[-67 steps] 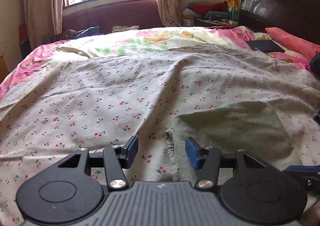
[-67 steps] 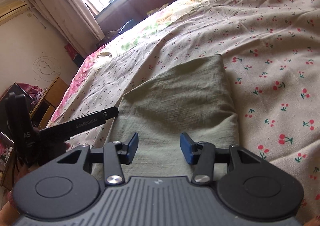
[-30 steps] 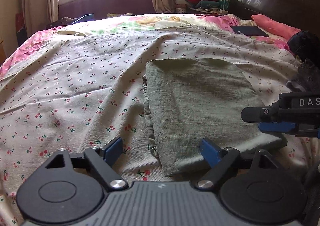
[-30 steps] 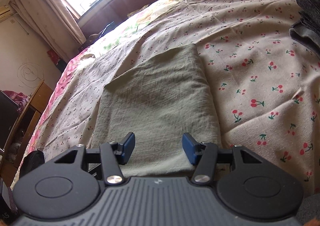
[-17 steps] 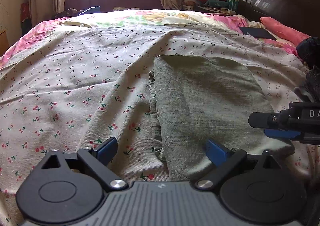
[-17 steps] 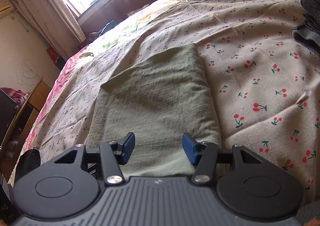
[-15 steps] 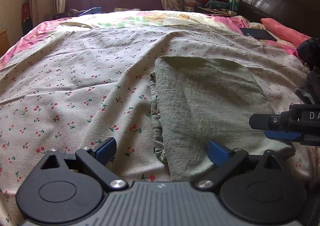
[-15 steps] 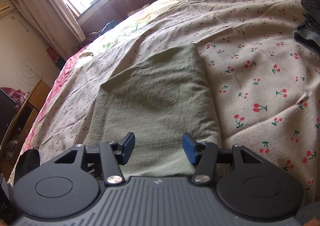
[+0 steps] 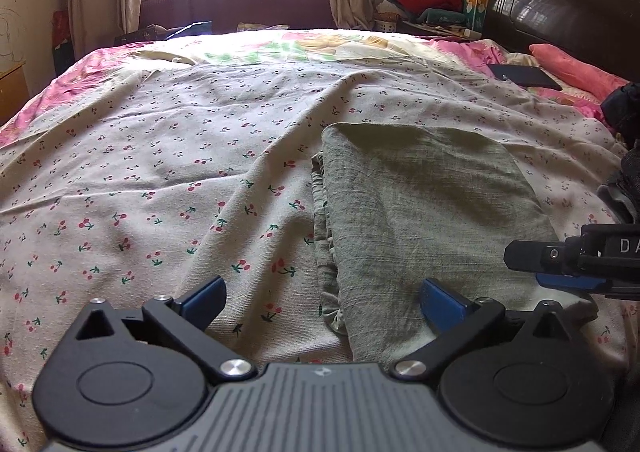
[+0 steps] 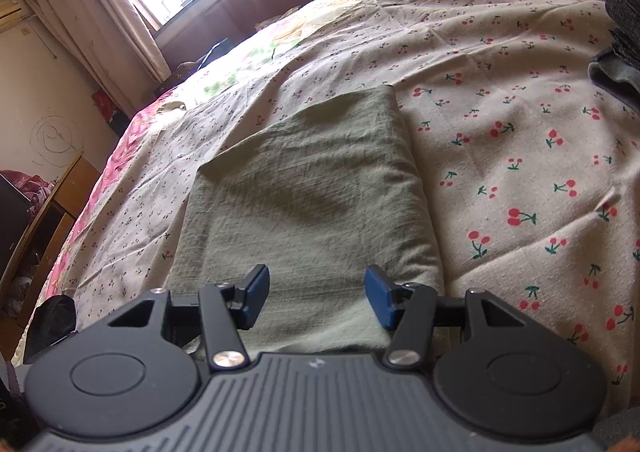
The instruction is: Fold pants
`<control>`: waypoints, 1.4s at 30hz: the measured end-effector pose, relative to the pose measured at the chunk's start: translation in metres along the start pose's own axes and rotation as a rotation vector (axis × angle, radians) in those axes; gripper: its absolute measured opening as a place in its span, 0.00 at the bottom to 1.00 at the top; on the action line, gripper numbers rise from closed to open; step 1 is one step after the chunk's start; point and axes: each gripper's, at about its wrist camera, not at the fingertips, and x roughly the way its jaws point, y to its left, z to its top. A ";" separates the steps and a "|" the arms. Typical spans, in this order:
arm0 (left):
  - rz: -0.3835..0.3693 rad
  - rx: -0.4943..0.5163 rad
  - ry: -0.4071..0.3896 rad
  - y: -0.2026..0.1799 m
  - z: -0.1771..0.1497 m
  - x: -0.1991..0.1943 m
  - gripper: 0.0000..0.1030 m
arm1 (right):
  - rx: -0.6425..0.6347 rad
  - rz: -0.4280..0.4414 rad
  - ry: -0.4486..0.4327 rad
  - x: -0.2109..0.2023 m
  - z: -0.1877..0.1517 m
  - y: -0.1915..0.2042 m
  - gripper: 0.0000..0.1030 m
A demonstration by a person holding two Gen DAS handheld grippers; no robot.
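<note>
The olive-green pants point(image 9: 420, 204) lie folded into a flat rectangle on the cherry-print sheet point(image 9: 160, 172), with layered edges along their left side. My left gripper point(image 9: 322, 292) hovers over the near left corner of the pants, jaws spread wide and empty. In the right wrist view the pants point(image 10: 312, 188) stretch away from my right gripper point(image 10: 316, 280), which stands open about halfway above their near edge, with nothing between its blue pads. One black finger point(image 9: 536, 254) of the right gripper reaches in from the right in the left wrist view.
Dark clothing point(image 9: 624, 156) is piled at the bed's right edge. A black flat case point(image 9: 524, 76) and a pink pillow point(image 9: 568, 70) lie by the dark headboard point(image 9: 560, 8). A wooden cabinet point(image 10: 52, 208) stands left of the bed.
Both grippers have drawn back from the pants, which now show as a whole folded rectangle. The left jaws have spread wider over the last second. The right gripper has stayed still.
</note>
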 end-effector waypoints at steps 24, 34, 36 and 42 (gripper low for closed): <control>0.002 -0.026 0.008 -0.001 -0.004 -0.025 1.00 | -0.061 -0.026 -0.002 -0.022 -0.009 0.016 0.56; 0.023 0.016 0.008 -0.009 -0.006 -0.028 1.00 | -0.057 -0.089 -0.050 -0.044 -0.018 0.018 0.56; 0.028 0.033 0.009 -0.012 -0.006 -0.028 1.00 | -0.049 -0.095 -0.056 -0.046 -0.018 0.017 0.56; 0.006 -0.006 0.030 -0.006 -0.005 -0.026 1.00 | -0.074 -0.114 -0.050 -0.046 -0.020 0.021 0.56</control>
